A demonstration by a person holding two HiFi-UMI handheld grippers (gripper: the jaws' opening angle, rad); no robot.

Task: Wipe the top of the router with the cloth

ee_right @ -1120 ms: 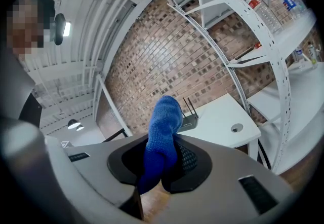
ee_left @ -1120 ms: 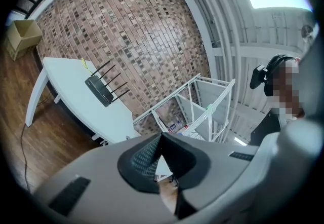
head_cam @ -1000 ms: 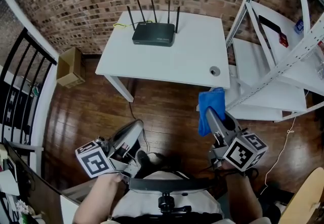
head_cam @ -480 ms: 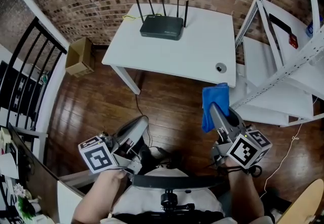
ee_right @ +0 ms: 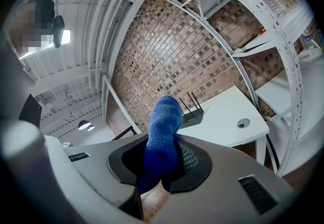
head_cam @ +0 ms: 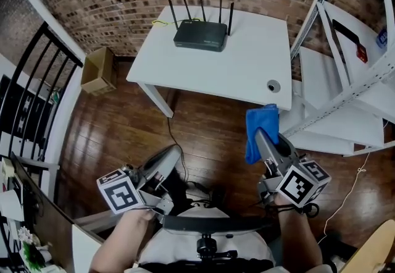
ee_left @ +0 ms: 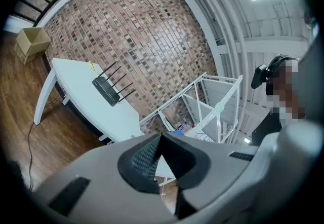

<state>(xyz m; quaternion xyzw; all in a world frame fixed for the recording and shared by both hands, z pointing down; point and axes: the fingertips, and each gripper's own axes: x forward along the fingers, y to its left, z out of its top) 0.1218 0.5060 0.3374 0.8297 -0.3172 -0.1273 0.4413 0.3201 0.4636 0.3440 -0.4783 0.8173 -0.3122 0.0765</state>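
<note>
And the right gripper is pinching the blue cloth, with the black router well ahead of it on the white table. The left gripper is pressed together, empty.

No text, brand or number can be read anywhere. The cube on the left gripper and the cube on the right gripper bear only black-and-white square markers. The router, far ahead of both grippers, has no legible logo. The print on the red pack, up and right of the right gripper, is too small to read.
</note>
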